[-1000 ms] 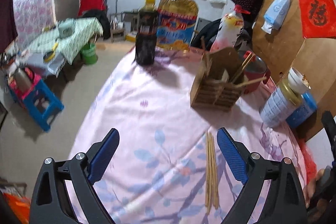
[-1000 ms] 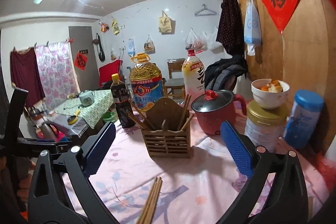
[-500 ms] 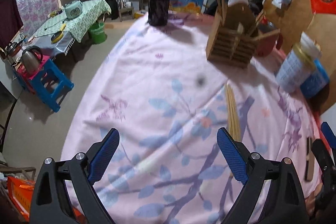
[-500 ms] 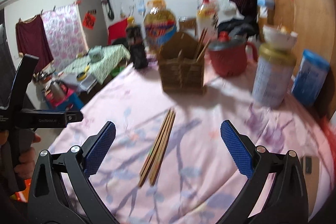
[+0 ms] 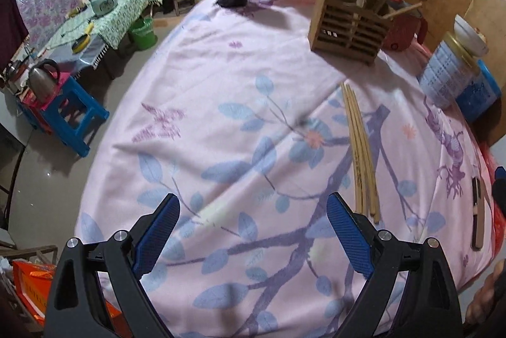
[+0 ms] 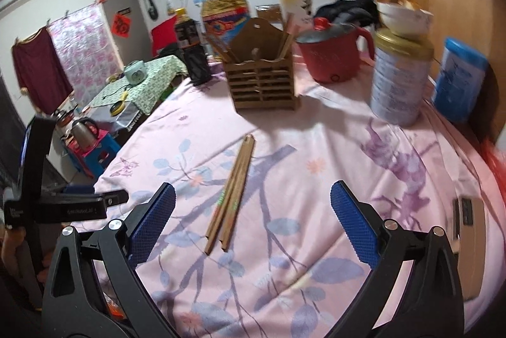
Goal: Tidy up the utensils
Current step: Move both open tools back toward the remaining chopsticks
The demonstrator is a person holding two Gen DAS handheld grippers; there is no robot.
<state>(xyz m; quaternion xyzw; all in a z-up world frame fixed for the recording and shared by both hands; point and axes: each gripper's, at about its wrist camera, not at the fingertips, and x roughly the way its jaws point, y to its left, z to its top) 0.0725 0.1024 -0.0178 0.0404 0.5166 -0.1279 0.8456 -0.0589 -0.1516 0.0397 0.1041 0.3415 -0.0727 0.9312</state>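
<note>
Jaws of the left gripper [image 5: 253, 222] stand wide apart above the table [image 5: 221, 78], holding and touching nothing. Jaws of the right gripper [image 6: 252, 213] are likewise spread wide and empty. A bundle of wooden chopsticks [image 6: 232, 192] lies flat on the pink floral cloth, just beyond the right gripper's blue pads [image 6: 354, 225]. Farther back stands the slatted wooden utensil holder [image 6: 262, 81], with chopsticks upright in it.

Bundle of long thin wooden chopsticks [image 6: 233, 191] lying flat mid-frame on the table, tips toward the slatted brown wooden utensil holder [image 6: 262, 82] standing upright at upper centre, a few sticks poking out.
</note>
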